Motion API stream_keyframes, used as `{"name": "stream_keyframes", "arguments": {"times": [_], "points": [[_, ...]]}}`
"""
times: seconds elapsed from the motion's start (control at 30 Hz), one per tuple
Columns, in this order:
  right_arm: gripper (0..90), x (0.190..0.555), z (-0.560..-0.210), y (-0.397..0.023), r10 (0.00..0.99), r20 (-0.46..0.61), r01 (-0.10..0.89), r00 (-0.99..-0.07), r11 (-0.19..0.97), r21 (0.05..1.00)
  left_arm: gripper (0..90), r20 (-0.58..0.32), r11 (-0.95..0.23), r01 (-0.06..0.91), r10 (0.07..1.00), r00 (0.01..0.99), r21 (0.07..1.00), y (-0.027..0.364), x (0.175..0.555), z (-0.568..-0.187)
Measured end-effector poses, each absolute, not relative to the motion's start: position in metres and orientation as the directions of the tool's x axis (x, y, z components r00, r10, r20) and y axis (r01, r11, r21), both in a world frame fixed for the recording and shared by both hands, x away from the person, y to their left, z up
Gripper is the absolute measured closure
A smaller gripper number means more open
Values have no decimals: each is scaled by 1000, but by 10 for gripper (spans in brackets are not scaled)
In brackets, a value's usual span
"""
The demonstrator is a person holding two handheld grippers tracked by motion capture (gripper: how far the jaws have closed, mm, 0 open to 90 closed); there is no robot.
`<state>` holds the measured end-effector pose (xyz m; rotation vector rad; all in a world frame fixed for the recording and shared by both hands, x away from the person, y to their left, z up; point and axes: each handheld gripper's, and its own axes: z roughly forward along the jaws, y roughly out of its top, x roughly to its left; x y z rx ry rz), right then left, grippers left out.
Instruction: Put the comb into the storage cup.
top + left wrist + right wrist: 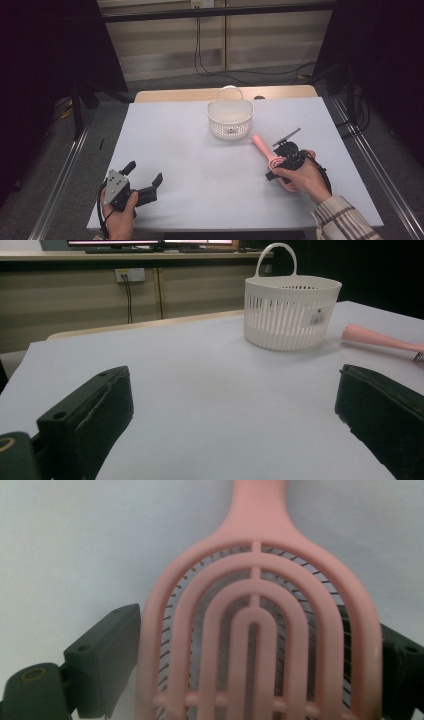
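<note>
Right gripper (250, 645) straddles the pink hairbrush (255, 605), both pads touching.

Basket (230, 119) blocks far centre; table (200, 165) mid prob. open btwn grippers.

White slatted basket (230, 119) upright on table (190, 160), seemingly empty.

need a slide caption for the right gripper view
Right gripper straddles the head of a pink hairbrush lying bristles-down on the white table, handle pointing away.
</note>
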<state>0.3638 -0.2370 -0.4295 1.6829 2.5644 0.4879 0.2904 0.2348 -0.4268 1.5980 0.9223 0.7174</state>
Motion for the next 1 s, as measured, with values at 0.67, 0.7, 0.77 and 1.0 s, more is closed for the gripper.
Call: {"name": "stream_keyframes", "arguments": {"times": [0.67,0.7,0.77,1.0], "points": [[193,367,-424,-233,902,68,880,-427,397,262,22,-12,-104,195,855,519,975,233,291,-427],[193,367,-423,-232,899,73,879,-431,400,261,22,-13,-104,196,855,519,975,234,291,-427],[194,367,-423,-232,891,60,870,-450,422,254,22,-15,-102,198,858,514,975,234,291,-427],[195,365,-419,-233,887,52,862,-458,430,270,22,-15,-100,196,859,512,975,234,291,-427]]}}
